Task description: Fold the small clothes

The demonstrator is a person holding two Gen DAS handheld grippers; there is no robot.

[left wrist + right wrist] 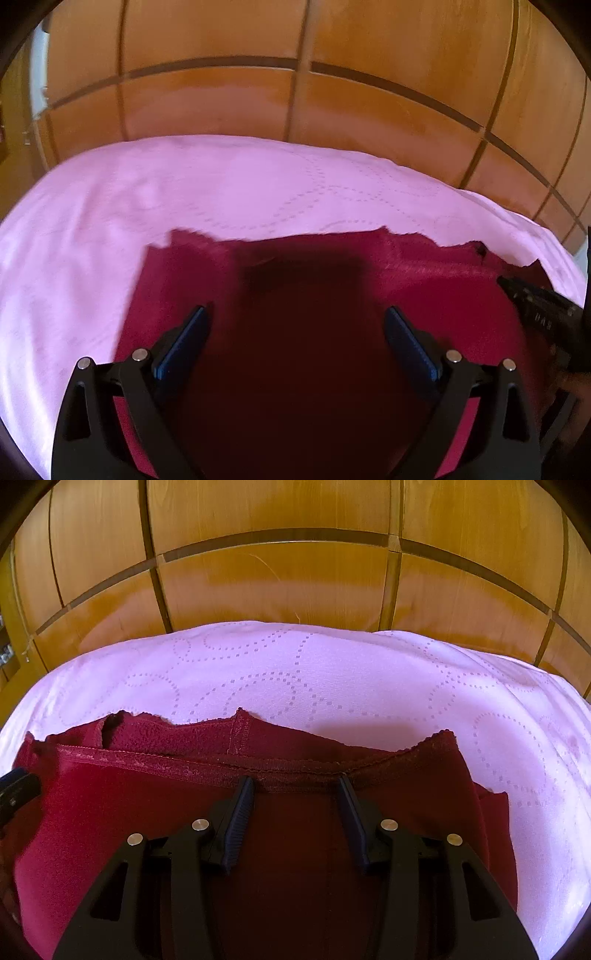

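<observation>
Wood-panelled cupboard doors [273,587] back the scene, amber in tone with dark grooves between the panels. Before them lies a bed covered in a pale pink spread [369,686] stitched with dotted ring patterns.

Item under task: one dark red garment [110,812], lying flat on the near part of the spread. Its elastic waistband [184,762] runs across the far side of the cloth, with a scalloped trim along the far edge and a vertical seam [240,734] rising to a small peak. One corner at the far left, as the right wrist view has it, is turned up and rumpled. The left wrist view is blurred, so the cloth's texture there cannot be judged.

Left gripper [295,317]: poised over the middle of the garment, jaws spread wide, nothing between the pads; a dark shadow falls on the cloth just ahead of it.

Right gripper [295,786]: jaws partly apart, tips at the waistband's near edge. Cloth lies beneath and between them, but the pads do not press together on it; whether the tips touch the fabric cannot be told.

Each tool shows at the margin of the other's view, placing them side by side over the same garment.

Pink spread lies exposed on all visible sides beyond the cloth.
</observation>
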